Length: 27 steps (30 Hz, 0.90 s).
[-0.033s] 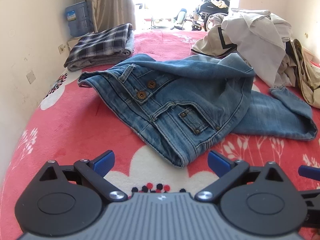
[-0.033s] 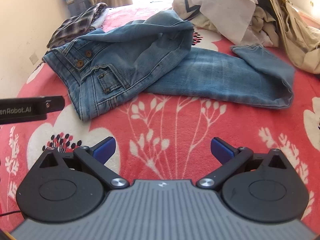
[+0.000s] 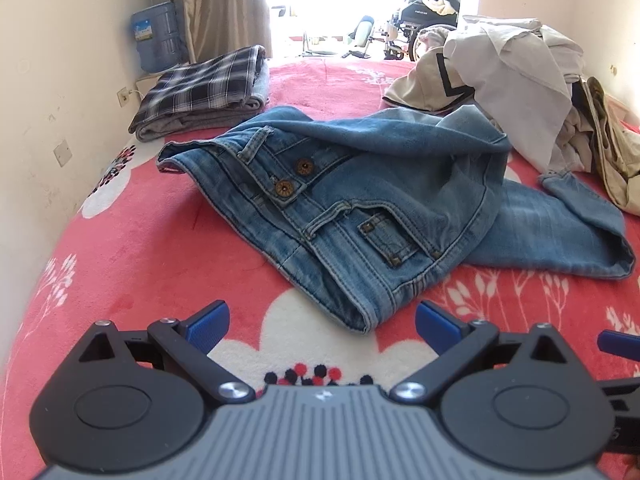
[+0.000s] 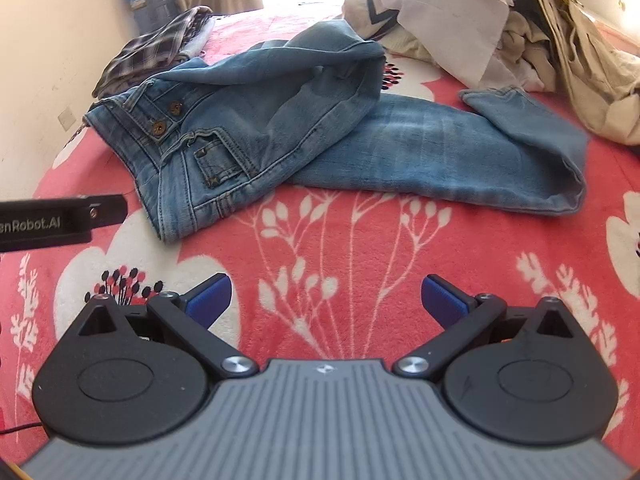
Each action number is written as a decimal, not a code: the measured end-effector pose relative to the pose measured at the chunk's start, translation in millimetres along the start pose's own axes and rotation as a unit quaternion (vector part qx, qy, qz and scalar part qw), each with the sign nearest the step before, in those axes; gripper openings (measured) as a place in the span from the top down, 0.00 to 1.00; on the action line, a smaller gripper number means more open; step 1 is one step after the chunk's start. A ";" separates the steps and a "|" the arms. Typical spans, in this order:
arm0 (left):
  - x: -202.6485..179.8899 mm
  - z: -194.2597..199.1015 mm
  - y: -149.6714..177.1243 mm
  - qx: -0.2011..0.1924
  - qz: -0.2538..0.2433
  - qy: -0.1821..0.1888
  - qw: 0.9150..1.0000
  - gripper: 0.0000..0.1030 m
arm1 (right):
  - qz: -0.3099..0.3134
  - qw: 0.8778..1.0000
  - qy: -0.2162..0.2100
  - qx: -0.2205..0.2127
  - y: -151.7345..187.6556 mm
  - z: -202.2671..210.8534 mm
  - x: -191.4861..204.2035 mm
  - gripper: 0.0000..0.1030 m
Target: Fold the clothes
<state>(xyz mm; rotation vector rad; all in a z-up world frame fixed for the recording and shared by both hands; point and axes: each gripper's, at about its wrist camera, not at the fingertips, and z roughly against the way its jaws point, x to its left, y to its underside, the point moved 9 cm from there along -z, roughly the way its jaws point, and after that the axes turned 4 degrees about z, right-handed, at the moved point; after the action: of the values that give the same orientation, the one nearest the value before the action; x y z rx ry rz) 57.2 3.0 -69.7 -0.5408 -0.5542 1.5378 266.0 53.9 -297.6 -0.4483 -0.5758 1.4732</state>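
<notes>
A pair of blue jeans [image 3: 360, 200] lies crumpled on the red flowered blanket [image 3: 140, 248], waistband toward the left, one leg stretched right with its cuff folded back. It also shows in the right wrist view [image 4: 320, 132]. My left gripper [image 3: 322, 322] is open and empty, just short of the waistband's near corner. My right gripper [image 4: 324, 298] is open and empty above bare blanket [image 4: 340, 240], in front of the leg. The left gripper's side [image 4: 60, 222] pokes in at the left of the right wrist view.
A folded plaid garment [image 3: 204, 88] lies at the far left near the wall. A heap of unfolded beige and white clothes [image 3: 520, 68] sits at the far right. A blue water jug [image 3: 156, 36] stands by the curtain.
</notes>
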 end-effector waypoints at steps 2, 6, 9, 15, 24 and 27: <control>1.5 -0.3 1.6 0.003 0.005 0.001 1.000 0.03 | 0.005 1.000 0.000 -0.005 -2.6 0.5 1.0 0.01; 4.5 -0.8 4.9 0.009 0.016 0.004 1.000 0.02 | 0.013 1.000 0.004 -0.015 -7.2 3.7 1.8 0.01; 6.8 -1.2 7.4 0.014 0.025 0.006 1.000 0.02 | 0.002 1.000 0.013 -0.016 -4.5 7.8 -4.0 0.01; 6.4 1.0 9.1 0.013 0.026 0.006 1.000 0.00 | -0.004 0.999 0.030 -0.010 -2.4 9.9 -10.3 0.01; 4.4 4.6 10.1 0.021 0.030 -0.004 0.999 0.00 | -0.016 0.998 0.052 0.011 4.6 6.4 -19.2 0.01; 5.7 5.2 11.4 0.021 0.031 0.003 0.999 0.00 | -0.023 0.998 0.055 0.014 5.2 6.8 -21.3 0.01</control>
<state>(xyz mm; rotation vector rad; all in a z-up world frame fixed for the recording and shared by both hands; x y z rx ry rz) 44.9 8.3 -73.1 -0.5356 -0.5037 1.6030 257.6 32.5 -297.2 -0.4883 -0.4758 1.4019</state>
